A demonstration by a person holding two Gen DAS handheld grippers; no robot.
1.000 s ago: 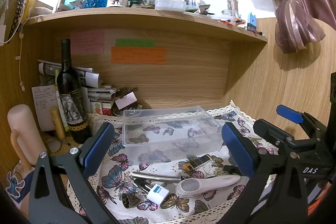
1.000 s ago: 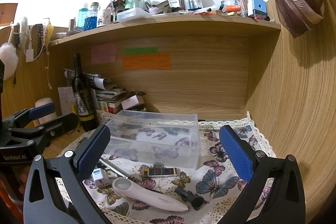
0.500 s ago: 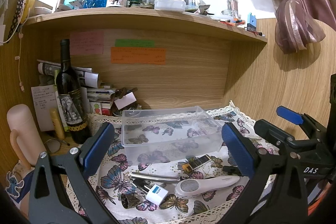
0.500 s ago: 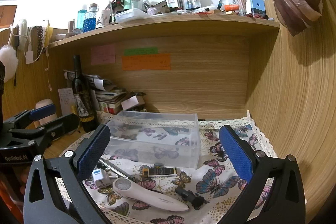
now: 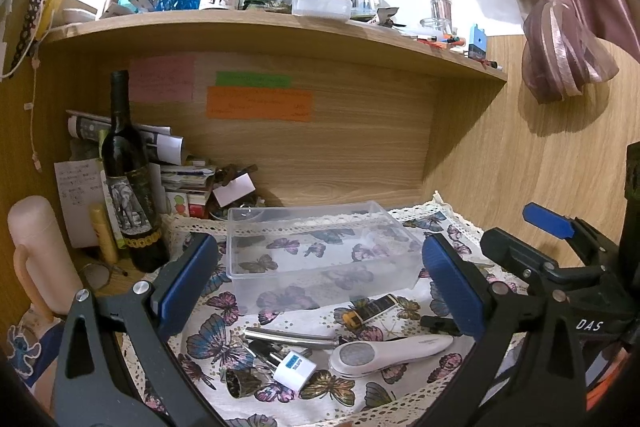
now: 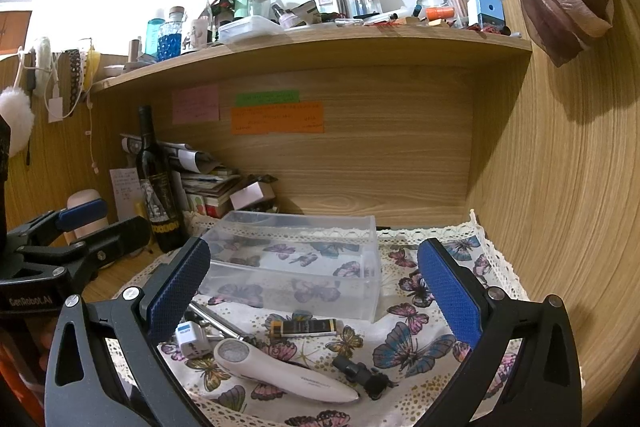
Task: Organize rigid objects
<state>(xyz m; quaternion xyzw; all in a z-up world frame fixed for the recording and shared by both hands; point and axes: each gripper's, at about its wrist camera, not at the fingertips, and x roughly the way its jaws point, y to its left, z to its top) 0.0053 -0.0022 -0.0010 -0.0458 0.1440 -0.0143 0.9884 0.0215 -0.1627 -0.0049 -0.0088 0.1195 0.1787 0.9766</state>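
Note:
A clear plastic bin stands empty on the butterfly cloth. In front of it lie a white handheld device, a white plug adapter, a metal bar, a black and yellow lighter and a small black part. My left gripper is open and empty, above these items. My right gripper is open and empty, also above them. Each gripper shows at the edge of the other's view.
A dark wine bottle, stacked papers and boxes and a pink flask stand at the left. A shelf overhead holds several bottles and jars. Wooden walls close the back and right side.
Both grippers have drifted very slightly; the scene looks almost the same. Nothing was taken hold of or moved.

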